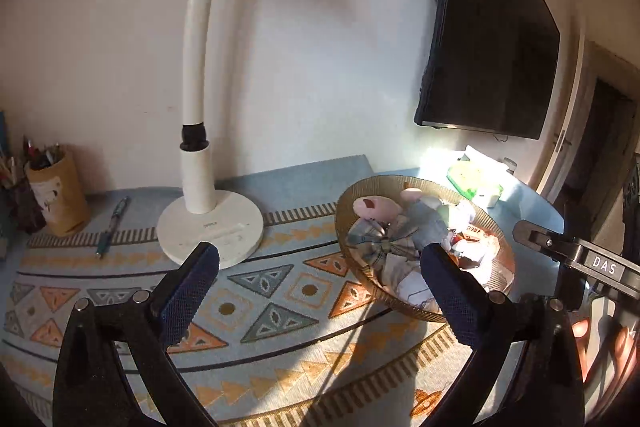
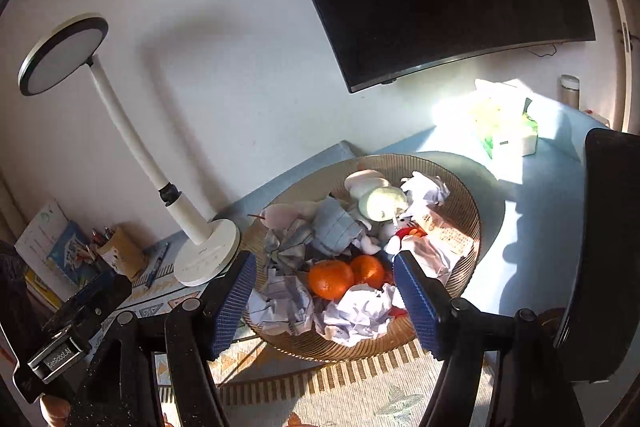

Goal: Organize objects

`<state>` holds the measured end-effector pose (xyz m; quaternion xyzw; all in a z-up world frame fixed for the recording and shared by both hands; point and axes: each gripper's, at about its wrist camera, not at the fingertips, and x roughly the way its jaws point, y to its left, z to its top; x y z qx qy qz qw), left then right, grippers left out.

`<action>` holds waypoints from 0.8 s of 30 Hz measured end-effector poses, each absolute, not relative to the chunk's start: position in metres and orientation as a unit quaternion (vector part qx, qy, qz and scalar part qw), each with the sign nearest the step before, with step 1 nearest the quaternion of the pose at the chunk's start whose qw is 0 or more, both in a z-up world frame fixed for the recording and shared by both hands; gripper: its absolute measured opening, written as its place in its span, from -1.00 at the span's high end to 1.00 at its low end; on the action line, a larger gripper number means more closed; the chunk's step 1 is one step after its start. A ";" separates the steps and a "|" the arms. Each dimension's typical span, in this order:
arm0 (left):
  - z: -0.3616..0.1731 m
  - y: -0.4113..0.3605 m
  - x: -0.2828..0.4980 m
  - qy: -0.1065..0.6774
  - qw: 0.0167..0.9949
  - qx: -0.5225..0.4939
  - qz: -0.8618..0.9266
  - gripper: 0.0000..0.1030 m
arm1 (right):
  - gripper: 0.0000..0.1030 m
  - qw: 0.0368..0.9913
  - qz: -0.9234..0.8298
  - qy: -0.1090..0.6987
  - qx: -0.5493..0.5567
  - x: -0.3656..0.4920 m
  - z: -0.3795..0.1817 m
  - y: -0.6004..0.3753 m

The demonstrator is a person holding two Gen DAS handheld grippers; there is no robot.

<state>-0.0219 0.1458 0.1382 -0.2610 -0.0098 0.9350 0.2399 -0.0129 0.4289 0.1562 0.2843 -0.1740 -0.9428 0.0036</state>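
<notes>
Right wrist view: right gripper (image 2: pixel 326 297) with fingers parted about halfway, nothing between the pads, hanging just above the near rim of the woven basket (image 2: pixel 466 205). Inside the basket, already gathered: two oranges (image 2: pixel 346 277), crumpled paper balls (image 2: pixel 356 311), a grey checked cloth (image 2: pixel 288 243), soft toys (image 2: pixel 380 201), a printed wrapper (image 2: pixel 444 231) with lettering too small to read. Looks well along, most loose things in one heap. Outside the basket: a pen (image 2: pixel 158 265) lying on the counter (image 2: pixel 540 195) beside the lamp base (image 2: pixel 208 255), a tissue pack (image 2: pixel 508 131) far back in the sun. Possibly those left to sort; hard to say. A plate reading "GenRobot.AI" on the other gripper's body at lower left.

Left wrist view: left gripper (image 1: pixel 320 275) spread wide, holding nothing, over the patterned mat (image 1: pixel 260 303) just beside the basket. "DAS" legible on the black bracket (image 1: pixel 592 263) at right. Small mark on the lamp base, unreadable. Pen cup (image 1: pixel 60 195) full, far left.
</notes>
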 end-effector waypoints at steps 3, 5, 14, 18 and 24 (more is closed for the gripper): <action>0.134 0.089 -0.001 -0.024 0.177 -0.265 0.948 -0.98 | -0.36 0.030 -0.945 -0.130 0.298 0.001 0.147 0.379; 0.121 0.054 0.011 -0.027 0.130 -0.276 0.952 -0.98 | -0.43 0.048 -0.942 -0.097 0.317 0.003 0.132 0.343; 0.051 0.001 0.026 0.011 0.065 -0.324 0.944 -0.98 | -0.42 0.079 -0.923 0.027 0.376 -0.022 0.061 0.227; 0.039 -0.005 0.016 -0.009 0.061 -0.334 0.940 -0.98 | -0.42 0.065 -0.919 0.023 0.387 -0.033 0.047 0.227; 0.026 -0.025 0.005 -0.072 0.037 -0.377 0.923 -0.98 | -0.43 0.057 -0.913 -0.023 0.404 -0.041 0.043 0.245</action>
